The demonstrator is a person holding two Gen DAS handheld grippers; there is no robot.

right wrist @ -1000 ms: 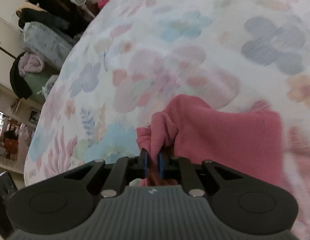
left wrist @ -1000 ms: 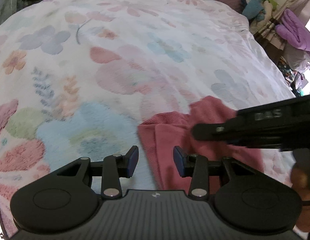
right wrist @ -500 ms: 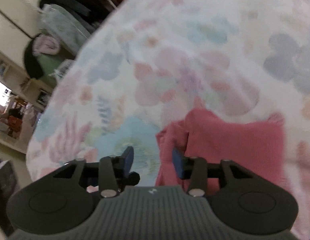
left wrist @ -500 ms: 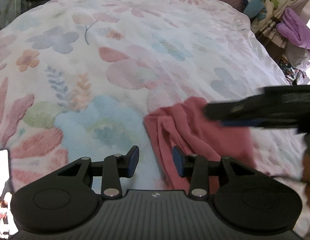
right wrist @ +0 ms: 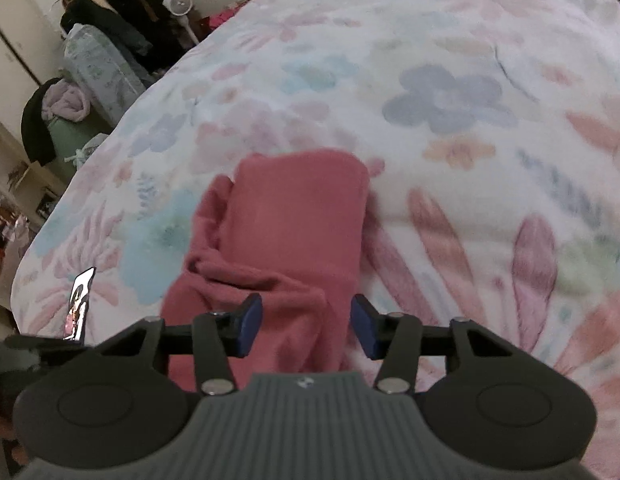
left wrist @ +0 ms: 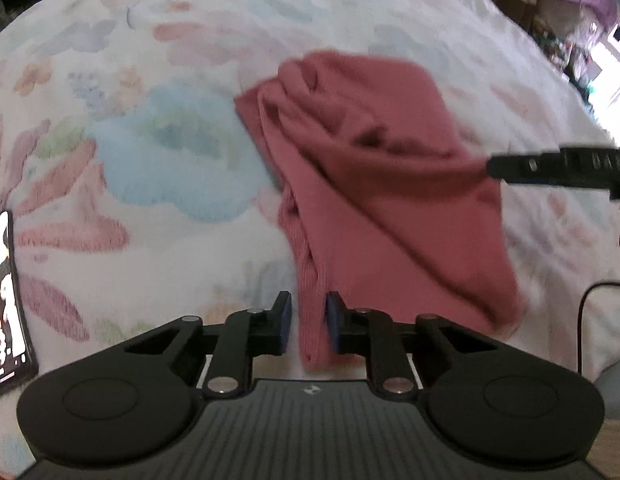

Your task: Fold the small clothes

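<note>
A pink knit garment [left wrist: 390, 168] lies rumpled and partly folded on the floral bedspread [left wrist: 150, 80]. My left gripper [left wrist: 309, 320] is at its near edge. Its jaws are closing around a narrow strip of the pink cloth, and a thin gap still shows at the left pad. In the right wrist view the garment [right wrist: 294, 208] runs under my right gripper [right wrist: 306, 322]. Those jaws stand wide and are closing, with a bunched fold between them that the pads do not press. One black finger [left wrist: 522, 166] of the right gripper reaches the garment's right corner.
A phone [left wrist: 6, 300] with a lit screen lies on the bed near the left edge, seen also in the right wrist view [right wrist: 80, 304]. A black cable [left wrist: 586, 320] hangs at the right. Clothes and bags [right wrist: 98, 60] crowd the room beyond the bed.
The right gripper let go of the pink fold, opened, and swung to the garment's near right corner. The left gripper moved onto the garment's near edge and its jaws narrowed around a strip.
</note>
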